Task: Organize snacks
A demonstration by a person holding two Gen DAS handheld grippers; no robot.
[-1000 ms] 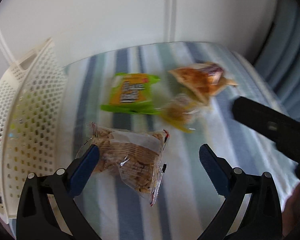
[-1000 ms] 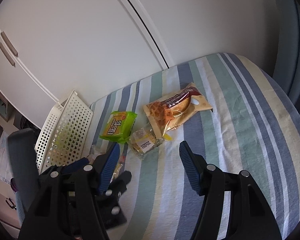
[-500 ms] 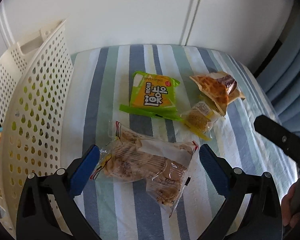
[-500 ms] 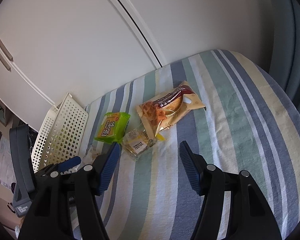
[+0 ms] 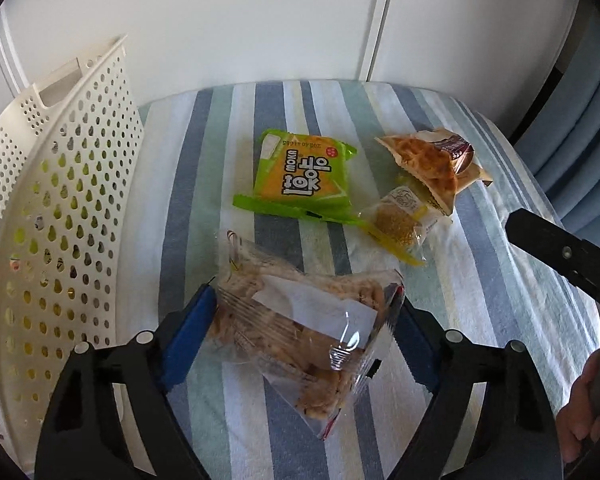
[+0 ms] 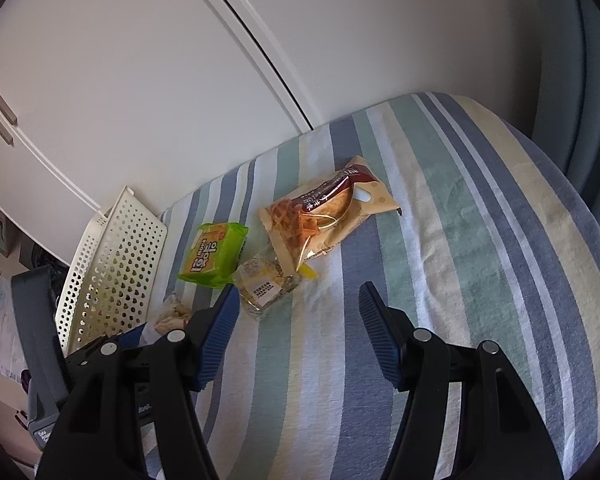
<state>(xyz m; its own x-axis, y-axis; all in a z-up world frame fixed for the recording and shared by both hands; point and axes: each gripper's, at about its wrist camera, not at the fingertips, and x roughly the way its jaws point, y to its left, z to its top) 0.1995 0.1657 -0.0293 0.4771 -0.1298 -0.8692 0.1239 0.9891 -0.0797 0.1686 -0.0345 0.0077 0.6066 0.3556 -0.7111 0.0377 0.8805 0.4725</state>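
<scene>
A clear bag of pale crackers (image 5: 300, 320) lies on the striped cloth with my left gripper (image 5: 304, 312) shut on it, one blue pad pressing each side. Beyond it lie a green and yellow packet (image 5: 304, 176), a small yellow-trimmed cake packet (image 5: 396, 220) and a brown waffle packet (image 5: 432, 160). My right gripper (image 6: 296, 308) hangs open over bare cloth, nothing between its fingers. In its view the green packet (image 6: 214, 254), cake packet (image 6: 266, 284) and waffle packet (image 6: 324, 212) sit just ahead, and the cracker bag (image 6: 174, 314) peeks out at the left.
A white perforated basket (image 5: 60, 200) stands at the cloth's left edge, also seen as the basket (image 6: 112, 268) in the right wrist view. White cupboard doors (image 6: 140, 80) rise behind. A blue curtain (image 5: 580, 120) hangs at the right. A hand (image 5: 580, 412) holds the right gripper's body.
My left gripper has moved forward around the cracker bag and its fingers have closed onto the bag's sides. The right gripper has stayed open and shifted only slightly.
</scene>
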